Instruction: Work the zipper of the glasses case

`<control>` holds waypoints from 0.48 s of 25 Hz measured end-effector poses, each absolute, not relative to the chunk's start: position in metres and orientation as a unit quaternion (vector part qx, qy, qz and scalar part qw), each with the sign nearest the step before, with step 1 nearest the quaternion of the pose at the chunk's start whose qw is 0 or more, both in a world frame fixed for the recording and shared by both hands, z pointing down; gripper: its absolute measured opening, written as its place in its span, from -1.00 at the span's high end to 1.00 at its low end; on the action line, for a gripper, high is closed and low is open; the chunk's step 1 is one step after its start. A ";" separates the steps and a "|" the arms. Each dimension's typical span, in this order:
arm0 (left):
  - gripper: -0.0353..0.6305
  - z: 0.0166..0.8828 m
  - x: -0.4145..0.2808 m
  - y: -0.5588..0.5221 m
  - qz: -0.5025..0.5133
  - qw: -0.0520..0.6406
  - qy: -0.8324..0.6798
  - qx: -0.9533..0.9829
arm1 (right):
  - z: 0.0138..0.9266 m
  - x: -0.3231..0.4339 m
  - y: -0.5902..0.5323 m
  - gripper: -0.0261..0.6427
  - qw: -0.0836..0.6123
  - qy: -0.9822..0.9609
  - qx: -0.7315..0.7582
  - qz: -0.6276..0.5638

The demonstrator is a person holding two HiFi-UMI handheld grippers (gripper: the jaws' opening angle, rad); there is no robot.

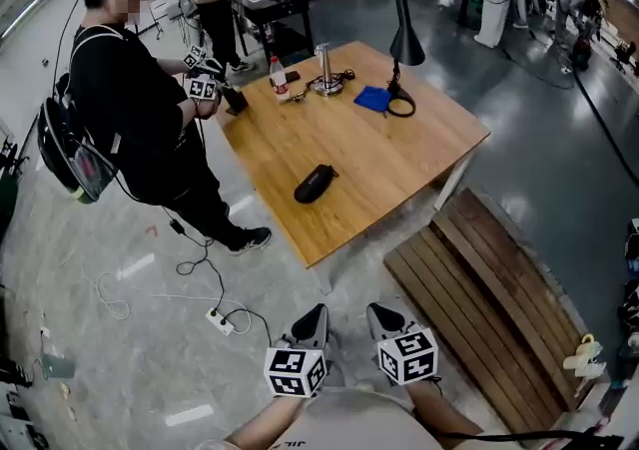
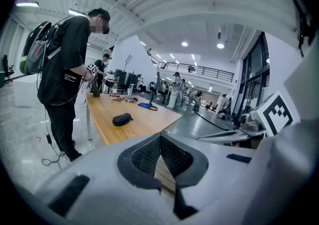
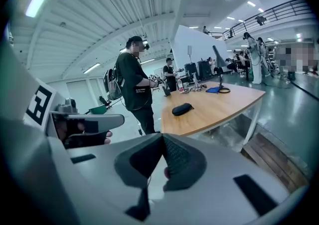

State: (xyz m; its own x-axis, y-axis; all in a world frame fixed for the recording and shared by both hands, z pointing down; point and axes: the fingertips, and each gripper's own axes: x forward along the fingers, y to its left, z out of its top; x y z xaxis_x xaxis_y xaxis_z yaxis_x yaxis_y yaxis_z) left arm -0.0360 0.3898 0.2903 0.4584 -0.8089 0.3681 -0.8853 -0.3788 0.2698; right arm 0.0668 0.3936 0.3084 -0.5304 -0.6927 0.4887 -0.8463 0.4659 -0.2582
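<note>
Left gripper [image 1: 316, 313] and right gripper [image 1: 380, 315] are both closed, empty (glasses case [image 1: 316, 183] sits on the wooden table [image 1: 399, 164]).

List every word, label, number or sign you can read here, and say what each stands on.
Nothing can be quoted with confidence.
White print on the standing person's black shirt: too small to read.
Label on the bottle: too small to read.
Square markers on the left gripper and right gripper: patterns only, no letters.
</note>
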 end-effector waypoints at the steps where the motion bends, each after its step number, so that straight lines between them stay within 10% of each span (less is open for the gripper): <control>1: 0.88 0.290 -0.041 0.369 0.087 0.216 -0.511 0.827 | 0.308 0.063 0.374 0.92 0.159 -0.839 0.461 0.241; 12: 0.88 0.257 -0.101 0.194 0.099 0.179 -0.477 0.855 | 0.275 0.012 0.201 0.92 0.137 -0.829 0.493 0.225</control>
State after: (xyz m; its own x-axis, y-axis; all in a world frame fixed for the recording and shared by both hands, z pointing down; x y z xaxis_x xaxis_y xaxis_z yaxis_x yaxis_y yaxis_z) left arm -0.1012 0.1937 0.2572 0.5260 -0.7794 0.3405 -0.8505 -0.4813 0.2122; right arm 0.0118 0.2014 0.2755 -0.4760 -0.7557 0.4498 -0.8794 0.4123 -0.2380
